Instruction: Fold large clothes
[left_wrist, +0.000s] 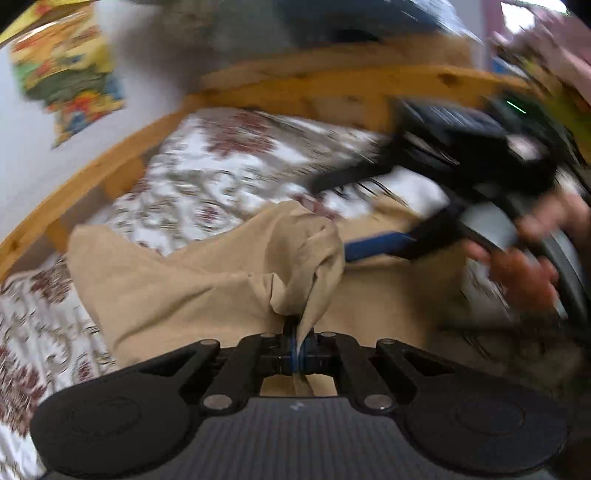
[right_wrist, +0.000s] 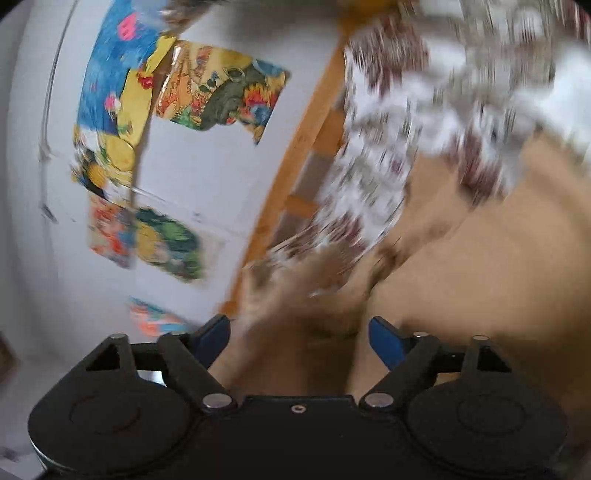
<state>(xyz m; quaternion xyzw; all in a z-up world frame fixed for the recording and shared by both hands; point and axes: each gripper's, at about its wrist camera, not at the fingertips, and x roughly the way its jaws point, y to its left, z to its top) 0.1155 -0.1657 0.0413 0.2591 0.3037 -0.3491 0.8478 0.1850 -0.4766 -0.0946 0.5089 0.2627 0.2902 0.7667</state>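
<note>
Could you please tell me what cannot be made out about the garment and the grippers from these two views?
- Left wrist view: the tan garment is bunched in the shut left gripper, so its type and full outline are hidden.
- Left wrist view: the right gripper is motion-blurred.
- Right wrist view: blur smears the cloth between its open fingers; contact is unclear.
- Wall posters: details blurred.

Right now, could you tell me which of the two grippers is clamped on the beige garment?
The left gripper: its blue pads are shut on a bunched fold of the beige garment. The right gripper stands wide open, gripping nothing.
</note>
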